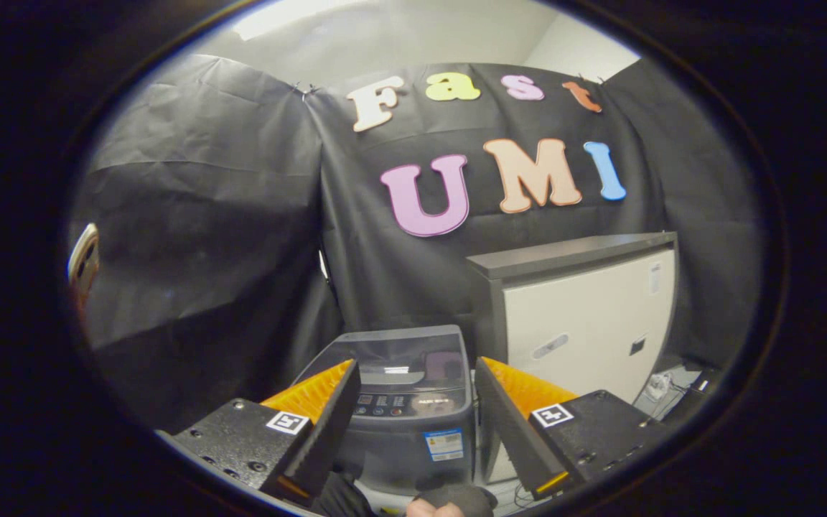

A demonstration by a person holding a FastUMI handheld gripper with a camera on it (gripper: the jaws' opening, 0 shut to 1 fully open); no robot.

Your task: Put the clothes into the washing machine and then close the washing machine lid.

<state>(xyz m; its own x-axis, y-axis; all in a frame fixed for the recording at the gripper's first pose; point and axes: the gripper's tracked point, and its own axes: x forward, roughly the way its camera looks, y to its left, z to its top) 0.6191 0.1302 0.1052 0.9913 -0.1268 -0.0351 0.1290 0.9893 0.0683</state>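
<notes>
Washer [406, 388] sits just ahead of the gripper [417, 416], framed between its wide-open fingers, which hold nothing, and its clear lid [399, 357] lies flat and shut. Can't spot any clothes, so they could be inside already or out of shot. My guess at the risk: coming in low could bump the control panel [408, 403] or the white cabinet [586, 323] right beside it.

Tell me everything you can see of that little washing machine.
The washer is a small grey top-loader, plastic by the look of it. Its see-through lid lies shut and flat; a button panel runs below it, and a sticker sits on the front. It stands upright beside a white cabinet, seen between the open fingers, beyond them and untouched.
</notes>
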